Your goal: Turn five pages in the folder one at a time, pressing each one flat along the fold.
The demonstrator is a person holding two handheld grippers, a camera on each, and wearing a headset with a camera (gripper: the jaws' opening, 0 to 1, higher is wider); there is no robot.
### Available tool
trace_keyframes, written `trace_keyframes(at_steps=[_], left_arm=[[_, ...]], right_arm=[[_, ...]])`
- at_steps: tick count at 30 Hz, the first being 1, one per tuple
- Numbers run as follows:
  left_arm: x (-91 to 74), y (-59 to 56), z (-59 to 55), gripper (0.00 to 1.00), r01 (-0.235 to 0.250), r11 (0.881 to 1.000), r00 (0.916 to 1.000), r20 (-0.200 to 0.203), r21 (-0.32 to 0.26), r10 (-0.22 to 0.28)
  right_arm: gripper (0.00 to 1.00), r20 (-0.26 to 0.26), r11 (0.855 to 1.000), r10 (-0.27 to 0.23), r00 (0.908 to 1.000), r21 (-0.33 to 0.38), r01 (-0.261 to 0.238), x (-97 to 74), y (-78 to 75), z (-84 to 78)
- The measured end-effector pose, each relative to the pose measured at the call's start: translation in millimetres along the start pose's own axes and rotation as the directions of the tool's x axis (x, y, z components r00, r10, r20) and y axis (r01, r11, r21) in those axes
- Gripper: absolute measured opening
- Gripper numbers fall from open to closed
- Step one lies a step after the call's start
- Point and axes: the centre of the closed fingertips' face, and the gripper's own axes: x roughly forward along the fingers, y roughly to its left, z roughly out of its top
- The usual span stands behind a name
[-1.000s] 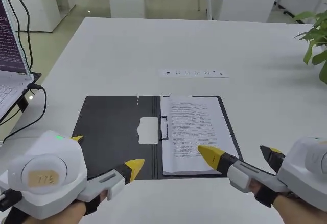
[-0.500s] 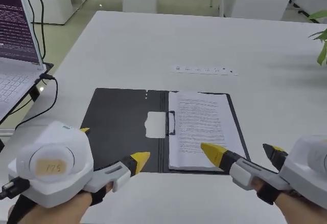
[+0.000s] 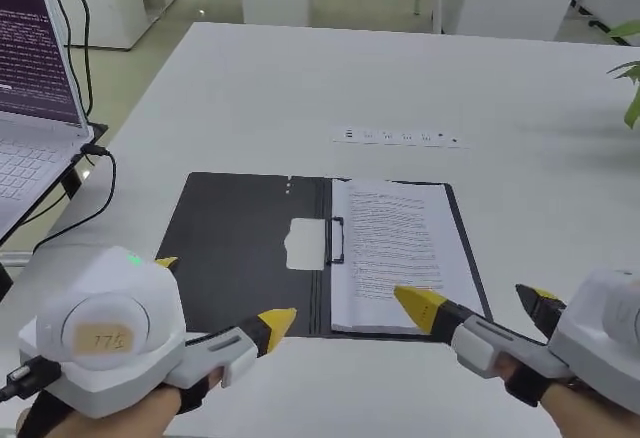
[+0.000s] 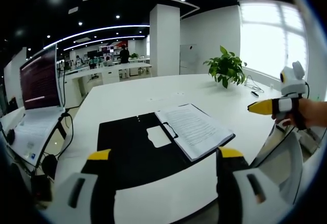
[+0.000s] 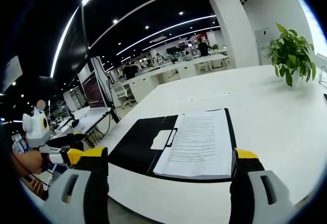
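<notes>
I'm looking down on a broad white worktable (image 3: 300,78). An open laptop with a purple screen (image 3: 30,88) sits at its left edge, cables trailing from it. A leafy green potted plant (image 4: 226,68) stands on the far right of the table.

The task's thing, a black folder (image 3: 240,248), lies opened flat in front of me near the table's front edge. A stack of white printed pages (image 3: 395,248) rests on its right half. Its left inside cover is bare except for a small white label (image 3: 303,243) beside the spine.

My left gripper (image 3: 222,290) hangs at the folder's near left corner. Its yellow-tipped jaws are spread wide and hold nothing. My right gripper (image 3: 475,300) is at the near right corner of the pages, also spread wide and empty. In the left gripper view it is raised clear of the paper.

A flat white socket strip (image 3: 400,138) lies on the table beyond the folder. A small metal clip (image 3: 335,241) sits at the fold.
</notes>
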Motion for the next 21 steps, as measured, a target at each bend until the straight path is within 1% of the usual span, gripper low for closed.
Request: trace_keyframes(at_steps=[6, 14, 16, 19, 21], left_arm=[[0.1, -1.1, -2.6, 0.82, -0.001, 1.0, 1.0, -0.007, -0.004, 0.001], [0.5, 0.7, -8.0, 0.82, -0.008, 1.0, 0.9998, -0.018, -0.01, 0.008], [1.2, 1.4, -9.2, 0.82, -0.009, 1.0, 0.9998, -0.02, -0.009, 0.009], [3.3, 2.0, -12.9, 0.8, -0.004, 1.0, 0.9994, -0.035, -0.012, 0.004], [4.7, 2.4, -13.6, 0.8, -0.003, 1.0, 0.9994, -0.035, -0.011, 0.003]], right_arm=[[1.0, -0.007, 1.0, 0.001, 1.0, -0.006, -0.001, -1.4, -1.1, -2.4], [1.0, -0.017, 1.0, 0.01, 0.9998, -0.008, -0.011, 0.8, 1.4, -7.1], [1.0, -0.021, 1.0, 0.013, 0.9997, -0.006, -0.014, 2.0, 1.9, -9.4], [1.0, -0.03, 1.0, 0.019, 0.9994, -0.007, -0.019, 3.0, 2.7, -13.4], [1.0, -0.038, 1.0, 0.019, 0.9991, -0.01, -0.019, 3.2, 2.7, -16.7]])
